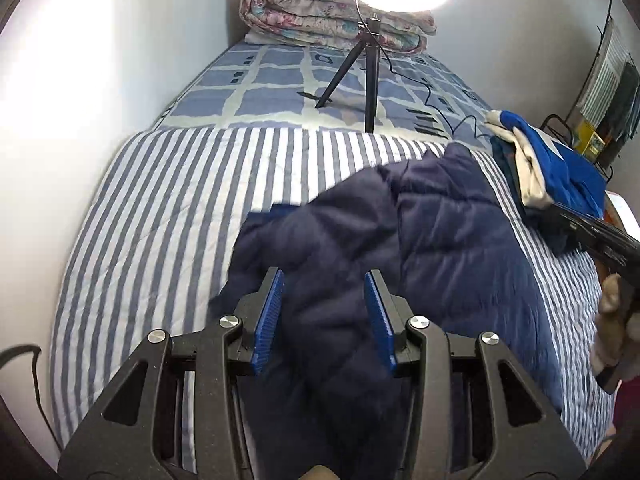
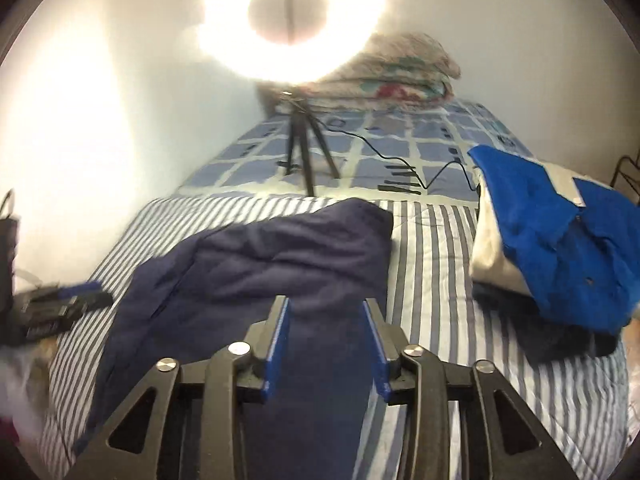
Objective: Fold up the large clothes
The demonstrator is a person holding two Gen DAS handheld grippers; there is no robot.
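Note:
A dark navy quilted garment lies crumpled on the blue-and-white striped bedspread. It also shows in the right wrist view. My left gripper is open, its blue pads on either side of the garment's near part. My right gripper is open above the garment's near edge, nothing between its fingers. The left gripper shows at the left edge of the right wrist view. The right gripper's body shows at the right edge of the left wrist view.
A pile of bright blue and cream clothes lies at the bed's right side. A ring light on a black tripod stands mid-bed with a trailing cable. A folded floral quilt lies at the head. A white wall runs along the left.

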